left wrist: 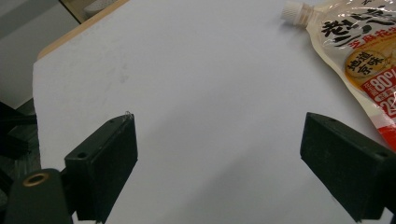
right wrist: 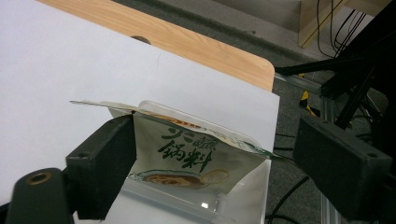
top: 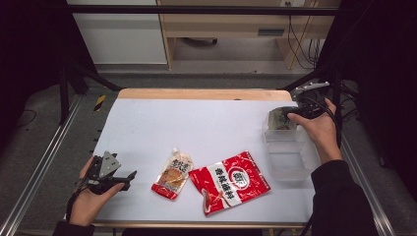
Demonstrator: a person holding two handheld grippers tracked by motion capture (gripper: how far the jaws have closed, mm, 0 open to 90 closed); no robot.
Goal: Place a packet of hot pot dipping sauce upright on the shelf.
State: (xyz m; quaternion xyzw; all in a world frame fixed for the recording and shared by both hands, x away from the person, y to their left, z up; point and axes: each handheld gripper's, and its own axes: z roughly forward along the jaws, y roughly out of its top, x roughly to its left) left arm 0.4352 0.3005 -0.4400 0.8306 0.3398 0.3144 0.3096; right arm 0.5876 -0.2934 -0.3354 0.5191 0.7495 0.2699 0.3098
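A pale packet with green lettering (top: 281, 119) stands tilted in the far end of a clear plastic container (top: 291, 164) at the table's right side. My right gripper (top: 291, 114) is over it with jaws wide open. In the right gripper view the packet (right wrist: 196, 154) leans against the left jaw, and the right jaw stands well clear of it. My left gripper (top: 129, 178) rests open near the front left of the table, with nothing between its fingers (left wrist: 105, 158). A spouted pouch (top: 173, 174) lies just to its right.
A red and white bag (top: 231, 181) lies flat at front centre, next to the spouted pouch (left wrist: 359, 60). The white sheet (top: 196, 123) covers the table, with a wooden edge (right wrist: 187, 42) at the back. Black frame rails run along both sides.
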